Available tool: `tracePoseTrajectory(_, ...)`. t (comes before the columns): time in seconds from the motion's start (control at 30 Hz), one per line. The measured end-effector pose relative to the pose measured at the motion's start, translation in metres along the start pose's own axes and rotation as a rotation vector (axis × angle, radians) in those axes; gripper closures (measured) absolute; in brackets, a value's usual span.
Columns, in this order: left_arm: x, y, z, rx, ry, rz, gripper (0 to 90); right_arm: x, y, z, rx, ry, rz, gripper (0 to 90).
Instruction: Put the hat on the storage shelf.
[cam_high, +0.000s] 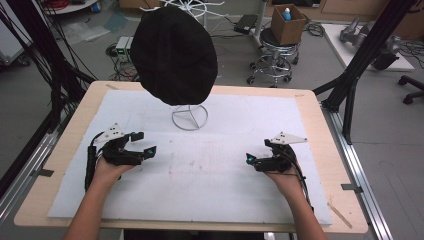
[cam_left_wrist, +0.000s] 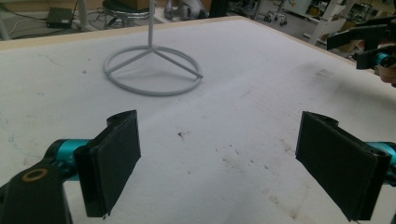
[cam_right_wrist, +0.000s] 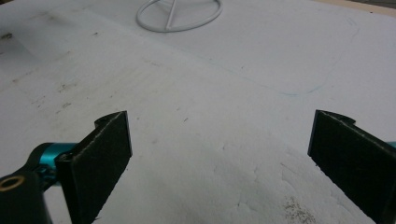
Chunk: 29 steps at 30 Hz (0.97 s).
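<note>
Hat (cam_high: 174, 52): sits on its stand (cam_high: 190, 117), so we can reach it.
Left gripper (cam_high: 141, 142): fingers wide, holding nothing.
Right gripper (cam_high: 254, 156): fingers wide, holding nothing, low over desk (cam_high: 320, 150).

Even, soft light; mild blur.

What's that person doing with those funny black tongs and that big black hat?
A person sits at a table covered with a white mat, holding one set of tongs in each hand. The left tongs and the right tongs both rest low over the mat, wide open and holding nothing. Farther back, between them, a black hat sits on top of a white wire stand. Nobody is touching the hat at this moment.
</note>
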<state>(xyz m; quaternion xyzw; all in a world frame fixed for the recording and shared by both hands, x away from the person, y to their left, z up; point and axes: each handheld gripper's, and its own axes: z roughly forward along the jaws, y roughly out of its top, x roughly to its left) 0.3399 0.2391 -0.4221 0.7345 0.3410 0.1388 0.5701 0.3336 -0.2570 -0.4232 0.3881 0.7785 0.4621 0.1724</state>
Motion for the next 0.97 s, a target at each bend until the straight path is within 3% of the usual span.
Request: tracePoseTrajectory(0.97, 0.0014, -0.0004, 0.0006, 0.006, 0.007, -0.008, 14.3, 0.0001, -0.0007, 0.0024, 0.012, 0.003, -0.001, 5.3)
